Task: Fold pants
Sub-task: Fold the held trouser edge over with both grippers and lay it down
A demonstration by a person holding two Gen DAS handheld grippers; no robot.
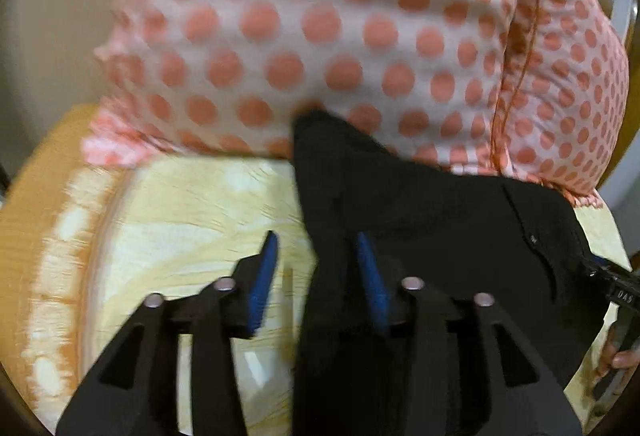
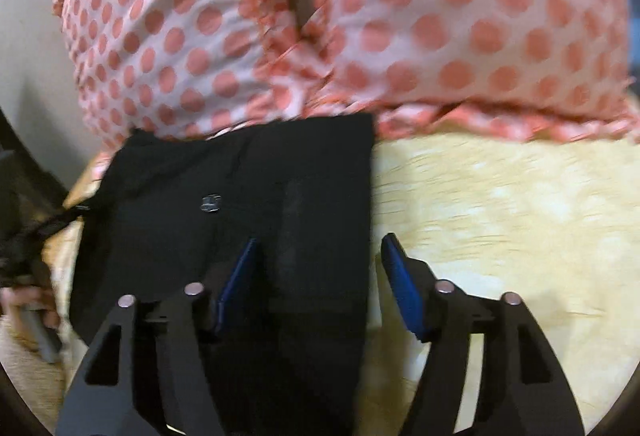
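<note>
Black pants [image 1: 420,216] lie folded on a yellow bedspread [image 1: 180,216], their far edge against a polka-dot pillow [image 1: 320,36]. My left gripper [image 1: 318,268] is open and straddles the pants' left edge, with one blue pad over the bedspread and the other over the cloth. In the right wrist view the pants [image 2: 240,176] show a metal button [image 2: 211,203]. My right gripper [image 2: 318,268] is open across their right edge, and its pads stand clear of the cloth. Neither gripper holds anything.
The pink-dotted pillow [image 2: 440,16] fills the far side of both views. Yellow bedspread [image 2: 500,216] spreads to the right of the pants. A hand [image 1: 616,356] shows at the right edge of the left wrist view. Another hand [image 2: 24,300] shows at the left edge of the right wrist view.
</note>
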